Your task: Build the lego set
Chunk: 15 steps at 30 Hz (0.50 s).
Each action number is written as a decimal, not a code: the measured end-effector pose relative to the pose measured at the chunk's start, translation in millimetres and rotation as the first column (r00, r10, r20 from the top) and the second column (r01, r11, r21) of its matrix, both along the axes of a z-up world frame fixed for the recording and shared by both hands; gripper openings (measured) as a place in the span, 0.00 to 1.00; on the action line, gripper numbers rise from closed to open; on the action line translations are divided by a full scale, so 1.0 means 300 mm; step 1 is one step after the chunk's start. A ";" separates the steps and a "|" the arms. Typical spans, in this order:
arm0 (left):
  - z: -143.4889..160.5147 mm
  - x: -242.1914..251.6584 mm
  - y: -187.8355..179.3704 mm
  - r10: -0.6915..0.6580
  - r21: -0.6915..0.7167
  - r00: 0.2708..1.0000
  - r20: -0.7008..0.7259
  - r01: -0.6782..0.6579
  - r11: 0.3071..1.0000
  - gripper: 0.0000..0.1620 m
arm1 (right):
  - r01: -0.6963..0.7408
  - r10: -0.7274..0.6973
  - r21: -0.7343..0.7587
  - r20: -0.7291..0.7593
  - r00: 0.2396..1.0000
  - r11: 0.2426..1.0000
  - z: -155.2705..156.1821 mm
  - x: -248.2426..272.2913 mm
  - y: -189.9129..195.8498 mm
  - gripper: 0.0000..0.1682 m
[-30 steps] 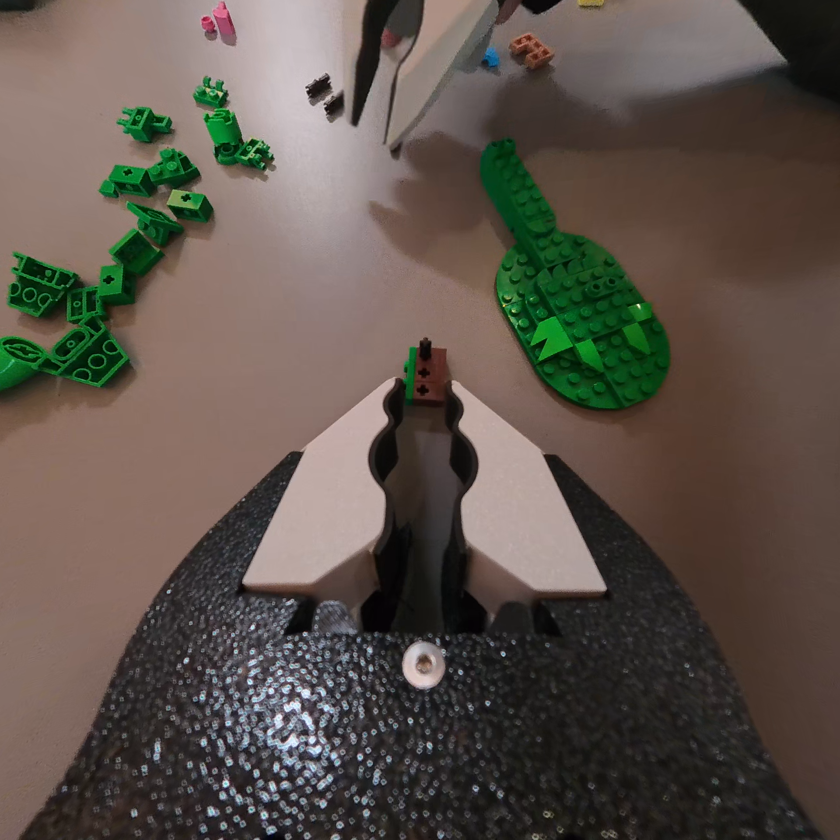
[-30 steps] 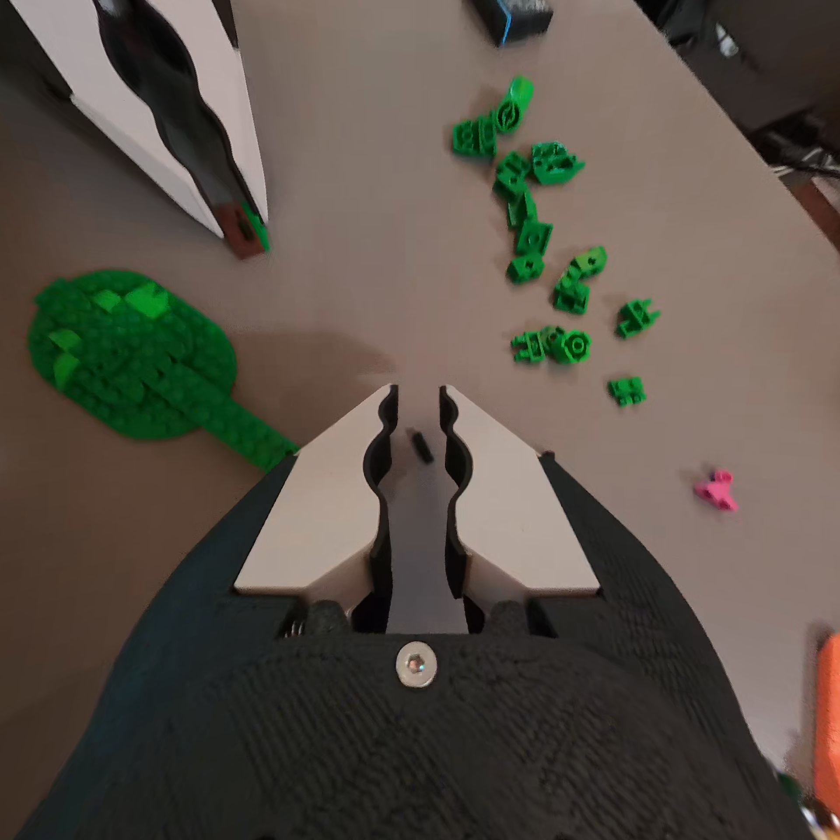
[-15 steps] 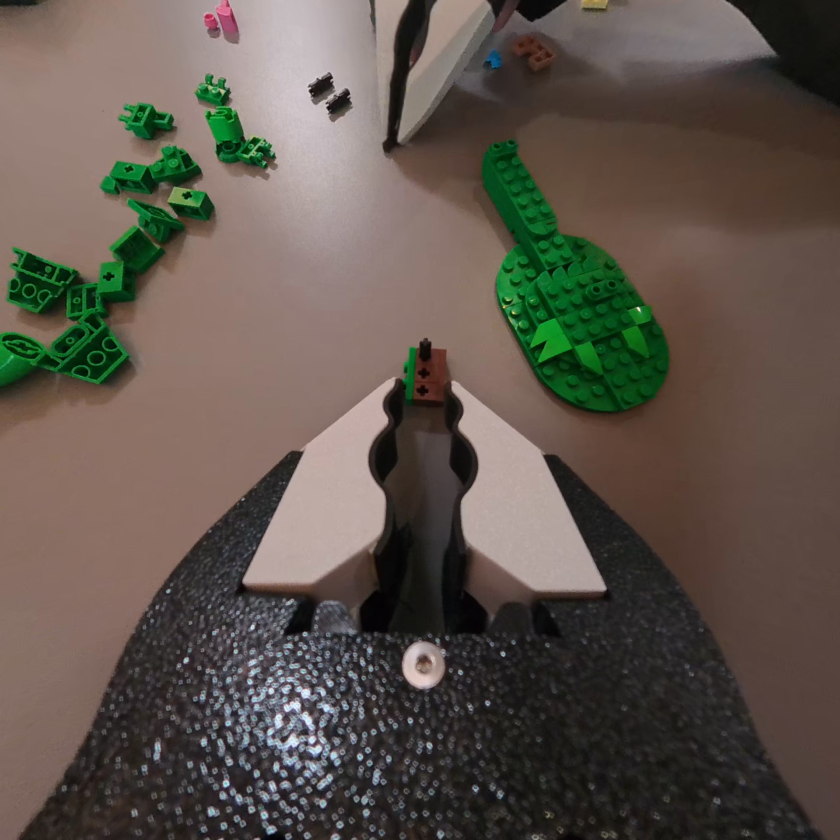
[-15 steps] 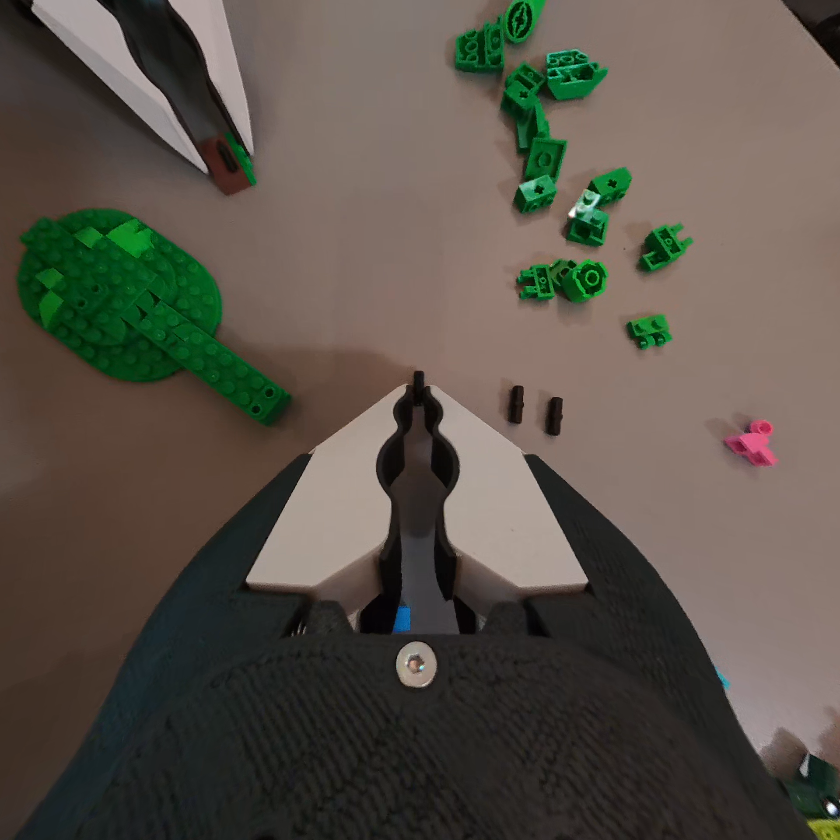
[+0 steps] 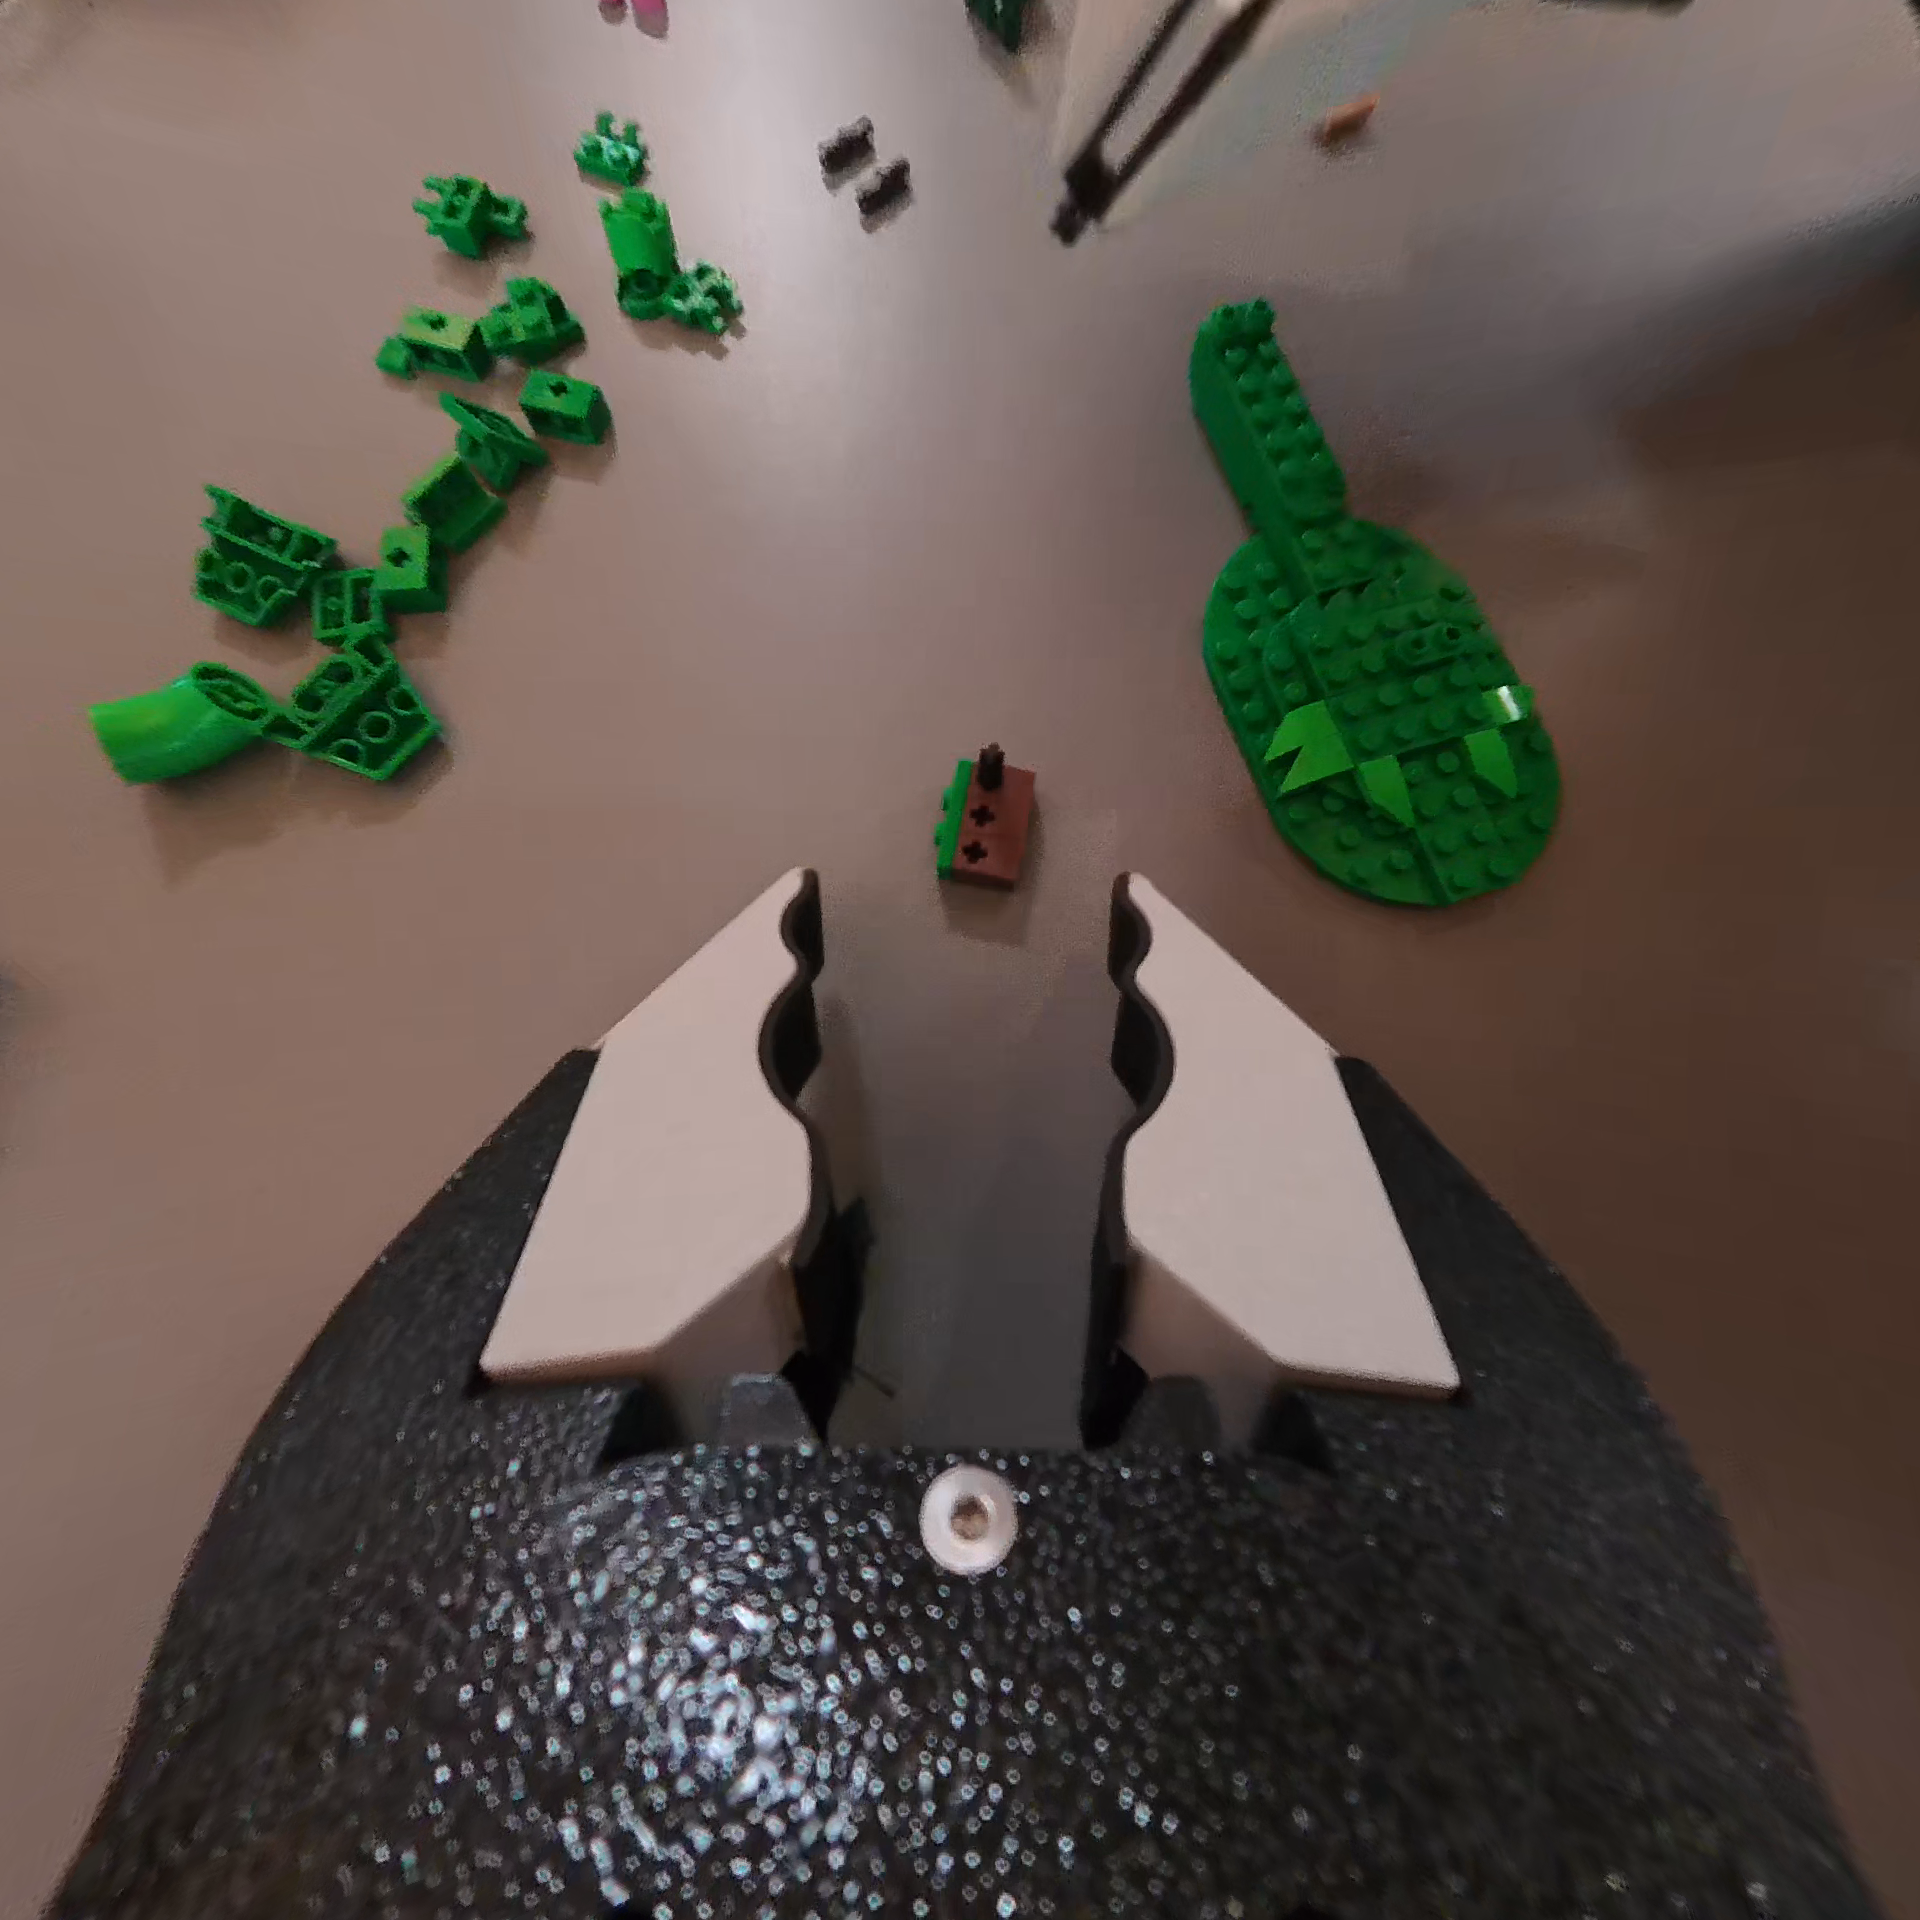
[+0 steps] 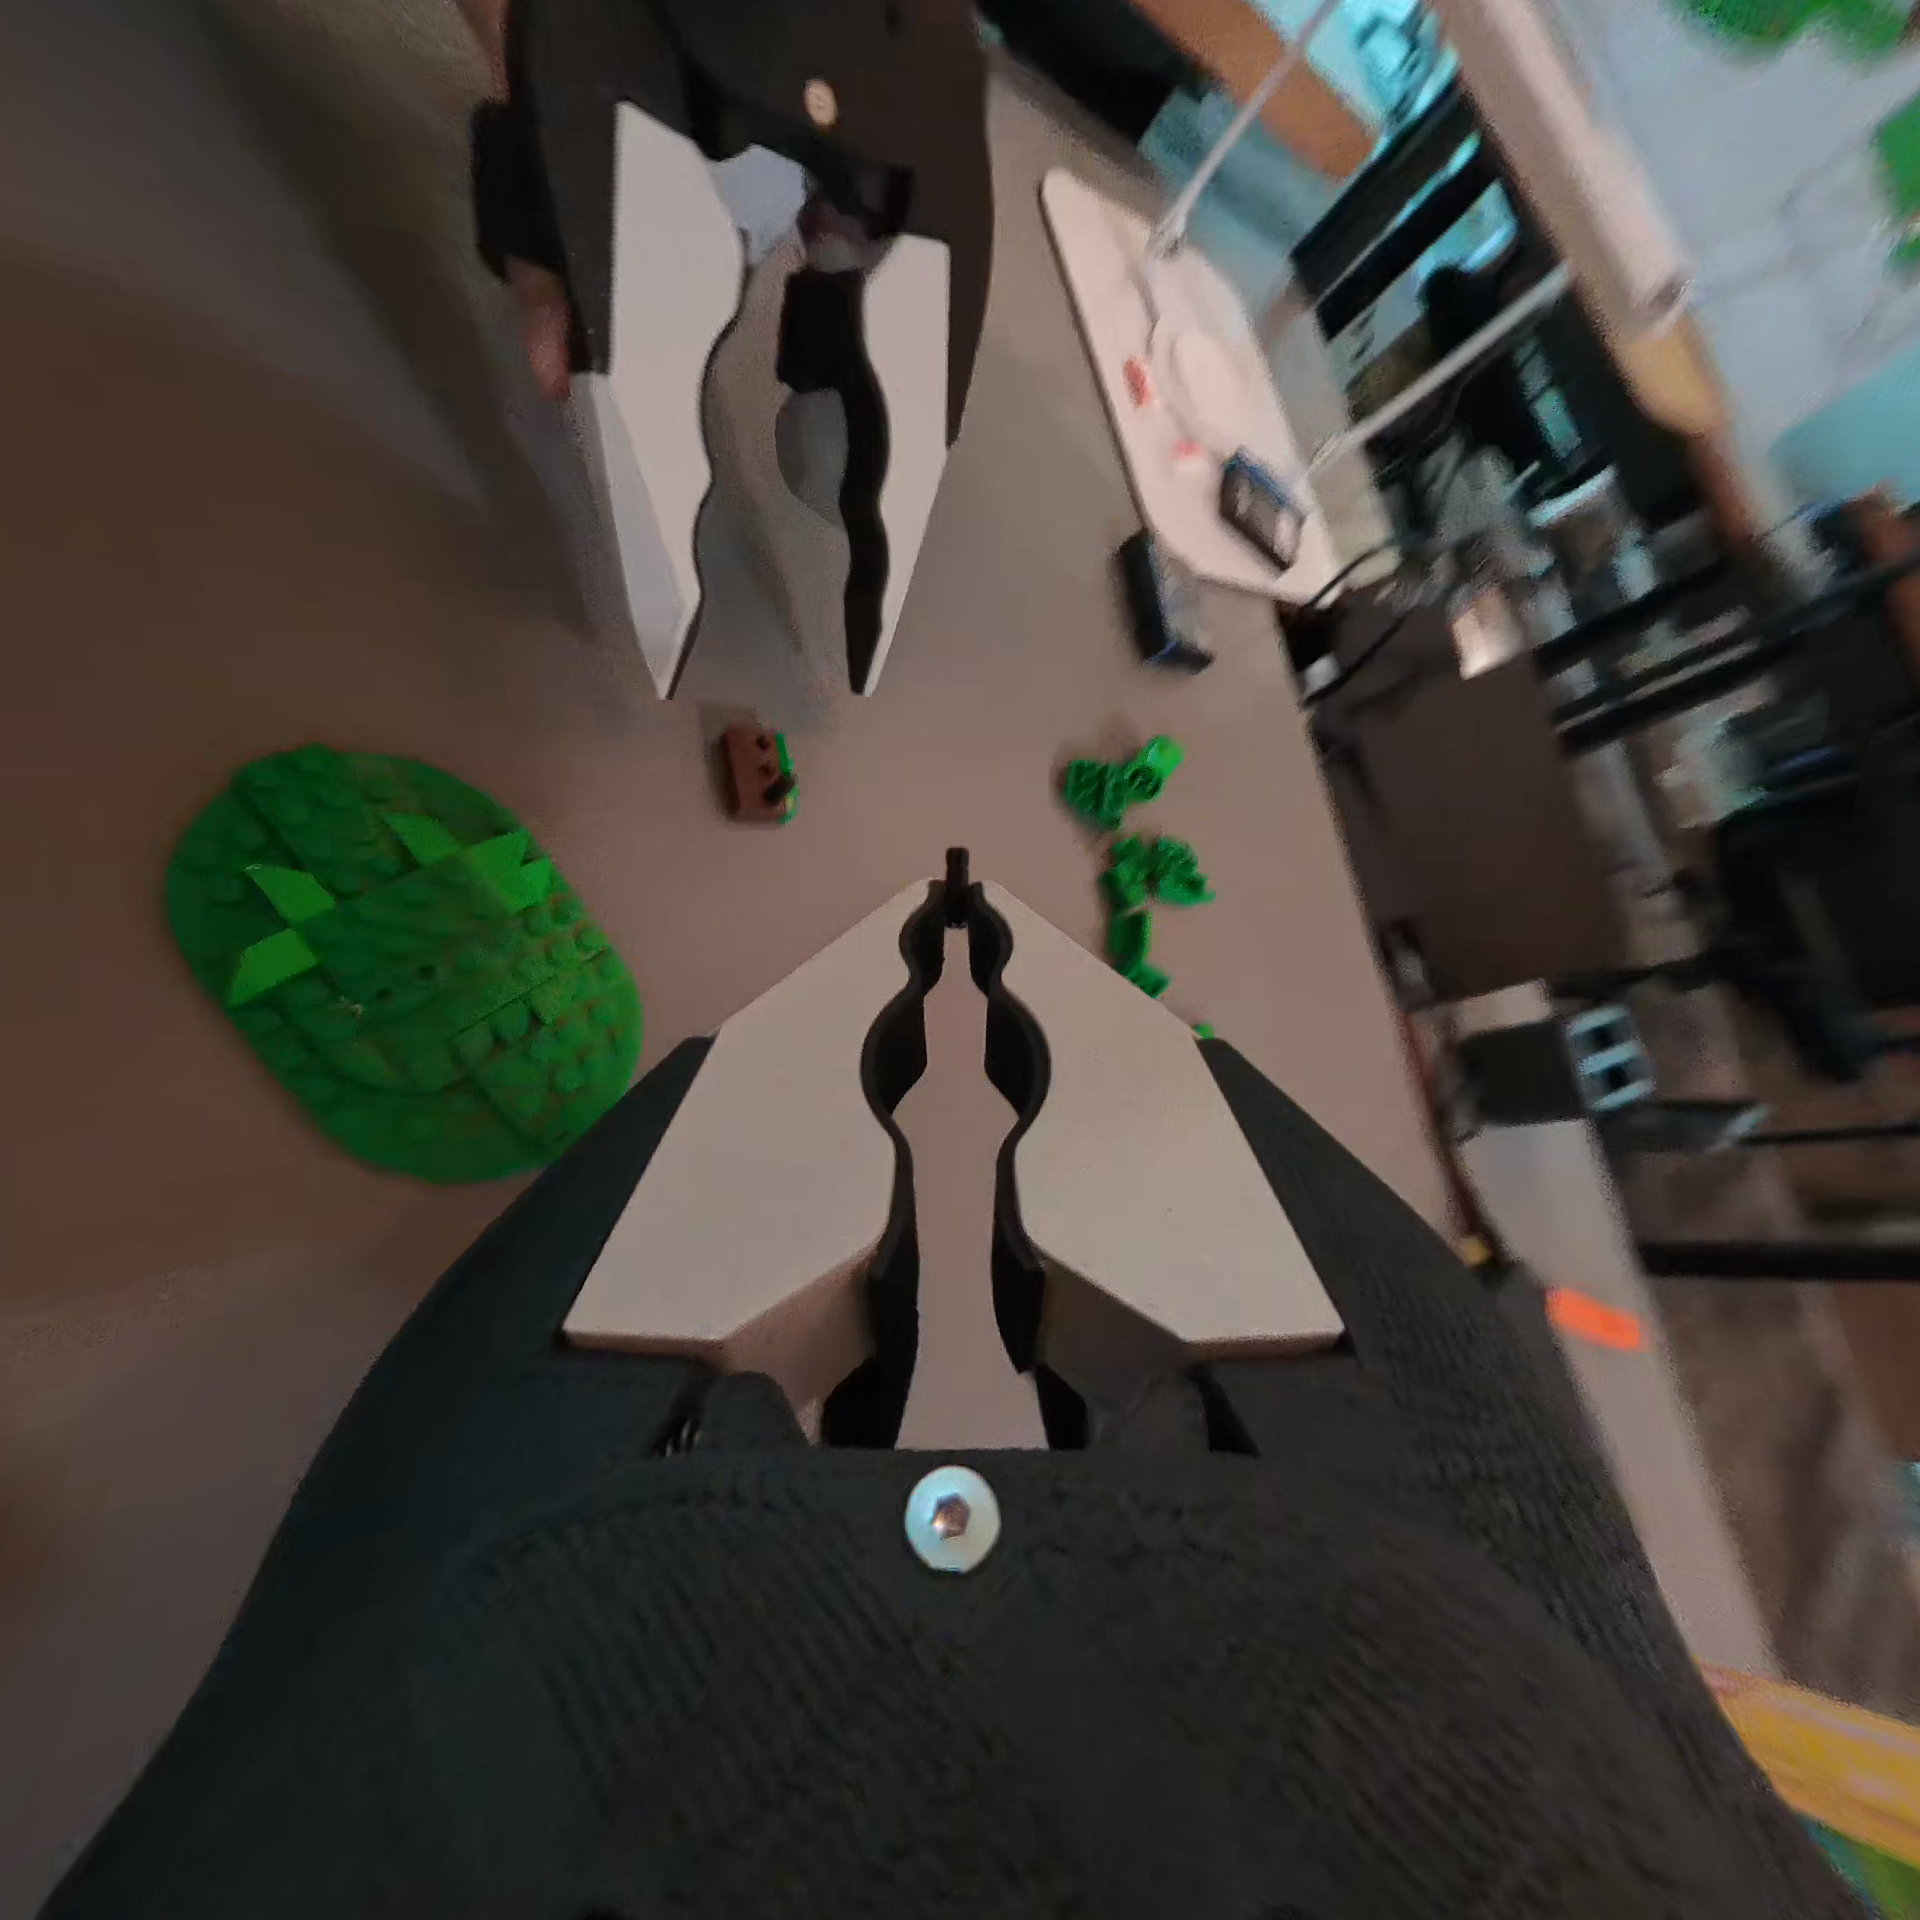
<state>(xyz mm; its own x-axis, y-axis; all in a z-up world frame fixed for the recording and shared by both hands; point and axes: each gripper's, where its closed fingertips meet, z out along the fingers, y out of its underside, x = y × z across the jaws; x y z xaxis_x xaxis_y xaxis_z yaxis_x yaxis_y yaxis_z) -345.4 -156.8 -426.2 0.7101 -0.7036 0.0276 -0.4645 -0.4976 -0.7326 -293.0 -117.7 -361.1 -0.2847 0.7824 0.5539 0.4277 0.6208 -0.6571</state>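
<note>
A small brown-and-green brick assembly [image 5: 985,823] with a black pin on top lies on the brown table, just ahead of my left gripper [image 5: 964,894], which is open and empty. It also shows in the right wrist view [image 6: 758,777], below the left gripper [image 6: 769,681]. My right gripper [image 6: 956,883] is shut on a small black pin [image 6: 956,864] and is held above the table; it shows far off in the left wrist view [image 5: 1075,213]. A green leaf-shaped plate build [image 5: 1371,665] lies to the right, also seen in the right wrist view [image 6: 405,966].
Several loose green bricks [image 5: 416,499] lie at the left, also in the right wrist view [image 6: 1132,852]. Two black pins [image 5: 868,171] lie at the far middle. The table's edge, with shelves and furniture [image 6: 1558,727] beyond, runs at the right. There is about 10 cm between the tips of the two grippers.
My left gripper has opened, let go of the brown-and-green assembly and drawn back. My right gripper closed on a black pin, lifted it and swung toward the assembly.
</note>
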 end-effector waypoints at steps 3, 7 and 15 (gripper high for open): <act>0.148 0.049 -0.022 -0.066 0.070 0.976 0.207 0.052 0.996 0.28 | -0.047 0.078 0.271 -0.104 0.992 0.961 0.070 -0.036 -0.050 0.02; 0.336 0.094 -0.053 -0.142 0.157 0.876 0.461 0.077 0.985 0.27 | -0.055 0.163 0.526 -0.162 0.973 0.849 0.128 -0.065 -0.114 0.01; 0.355 0.105 -0.051 -0.161 0.197 0.859 0.486 0.071 0.978 0.13 | -0.080 0.229 0.611 -0.170 0.959 0.787 0.141 -0.081 -0.168 0.01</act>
